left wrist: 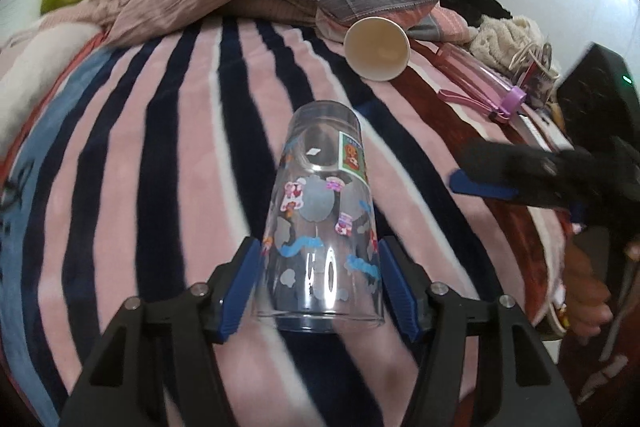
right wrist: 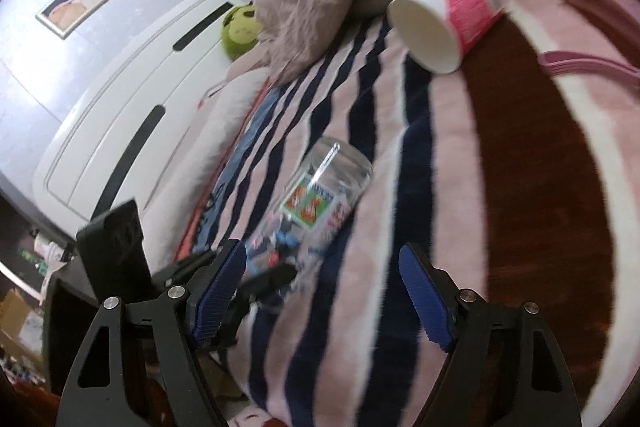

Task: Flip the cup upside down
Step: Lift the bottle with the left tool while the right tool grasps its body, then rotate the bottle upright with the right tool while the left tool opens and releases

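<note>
I am holding the left claw (left wrist: 320, 283) around the cup (left wrist: 320, 223), a clear tumbler with cartoon stickers, its blue pads flanking the wall near the rim; they are looking just touching, so I cannot tell whether the grip is firm. In the left view the cup is sitting at 6 o'clock, its base pointing away toward 12 and its mouth toward the camera, over the striped blanket (left wrist: 140, 167) on the bed. Whether it is resting on the blanket or lifted off it, I cannot tell. The right claw (right wrist: 322, 291) is hanging wide and empty, the cup (right wrist: 320, 199) lying at about 11 o'clock from it. I am judging the flip as under way, not finished. The main risk is the smooth tapered wall sliding out of the pads during rotation, since they are gripping only near the rim. The soft, uneven blanket could also tip the cup once it is set mouth-down. A paper cup (left wrist: 377, 49) is lying on its side at 1 o'clock, well apart, unlikely to interfere.
</note>
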`<state>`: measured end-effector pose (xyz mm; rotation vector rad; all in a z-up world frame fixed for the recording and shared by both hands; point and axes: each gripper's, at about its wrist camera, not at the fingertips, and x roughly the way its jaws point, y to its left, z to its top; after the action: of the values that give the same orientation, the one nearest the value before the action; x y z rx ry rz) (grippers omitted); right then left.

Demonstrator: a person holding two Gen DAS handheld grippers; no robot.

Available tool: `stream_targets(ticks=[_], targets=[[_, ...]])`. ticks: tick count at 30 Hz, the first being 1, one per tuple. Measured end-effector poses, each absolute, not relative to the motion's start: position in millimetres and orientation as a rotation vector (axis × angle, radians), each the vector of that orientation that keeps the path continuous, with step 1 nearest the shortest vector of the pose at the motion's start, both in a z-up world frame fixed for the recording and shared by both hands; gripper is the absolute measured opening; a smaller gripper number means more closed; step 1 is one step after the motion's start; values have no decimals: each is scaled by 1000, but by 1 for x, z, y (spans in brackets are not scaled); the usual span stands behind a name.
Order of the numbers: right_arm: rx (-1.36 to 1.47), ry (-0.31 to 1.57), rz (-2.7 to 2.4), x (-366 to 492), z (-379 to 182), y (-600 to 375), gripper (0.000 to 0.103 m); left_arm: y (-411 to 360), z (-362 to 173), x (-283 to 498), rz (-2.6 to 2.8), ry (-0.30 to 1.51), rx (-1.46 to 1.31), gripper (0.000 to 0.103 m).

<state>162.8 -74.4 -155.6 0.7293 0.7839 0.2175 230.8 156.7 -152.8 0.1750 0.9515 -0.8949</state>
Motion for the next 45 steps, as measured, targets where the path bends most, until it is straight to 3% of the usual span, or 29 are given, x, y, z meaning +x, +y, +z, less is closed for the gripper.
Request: stream_targets(ticks=[9,28,34,45], targets=[[784,935,258,208,-171,-45,64,188,-155,216,-908,973,77,58],[803,1186,188,283,-196,-25,67,204,-165,227,-953,986,-22,58],[680,1040,134,260,-168,-15,64,200,-162,230,-991,969,-30,59],[158,650,169,220,-83,8,57,166,-154,243,-1083,843,-47,62]])
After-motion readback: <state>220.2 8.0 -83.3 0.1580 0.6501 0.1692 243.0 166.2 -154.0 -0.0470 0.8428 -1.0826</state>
